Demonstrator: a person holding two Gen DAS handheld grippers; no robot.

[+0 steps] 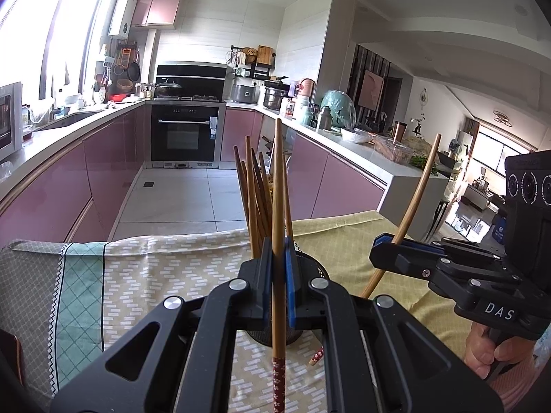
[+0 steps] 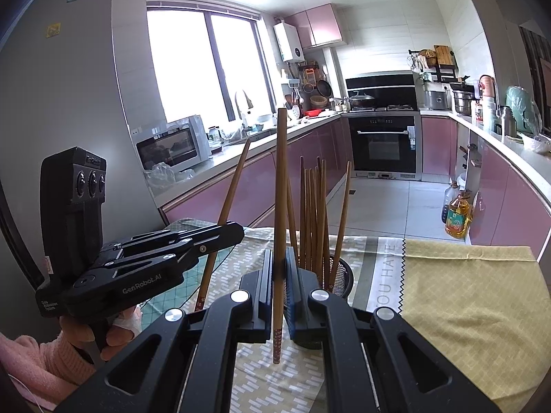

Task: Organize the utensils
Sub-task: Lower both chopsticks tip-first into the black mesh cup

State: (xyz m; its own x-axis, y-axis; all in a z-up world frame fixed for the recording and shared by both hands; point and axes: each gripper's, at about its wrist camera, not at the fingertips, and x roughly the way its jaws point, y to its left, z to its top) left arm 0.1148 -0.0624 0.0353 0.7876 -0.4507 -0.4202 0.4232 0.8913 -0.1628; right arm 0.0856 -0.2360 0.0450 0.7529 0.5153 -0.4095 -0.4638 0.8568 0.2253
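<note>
You've got one chopstick in each hand-held gripper, both pinched tight between the blue pads. The left hand-held gripper (image 1: 275,275) clamps its chopstick (image 1: 278,206) partway along the shaft, standing nearly upright, with the red patterned end hanging below the jaws. The right hand-held gripper (image 2: 279,275) does the same with its own chopstick (image 2: 280,189), patterned end down, plain tip up. That orientation matches the bundle: the chopsticks (image 2: 315,213) already standing in the black mesh holder (image 2: 342,275) point their plain ends up too.

The holder sits on the patterned cloth (image 1: 155,275) that covers the desk, just beyond both sets of jaws, so you're parked right over the target. A yellow cloth (image 2: 475,292) lies to the right of it. From the left view your right-hand stick (image 1: 418,189) leans at a slant, off to the right of the holder; from the right view the left-hand one (image 2: 227,213) tilts similarly on the left side.

Holding mid-shaft keeps the lower end free to drop into the mesh cup, I'd judge. Next call is likely lowering one at a time, since the bundle fans out and could deflect a stick. One more patterned end (image 1: 316,356) peeks out near the holder's base in the left view, though I can't tell what it belongs to.
</note>
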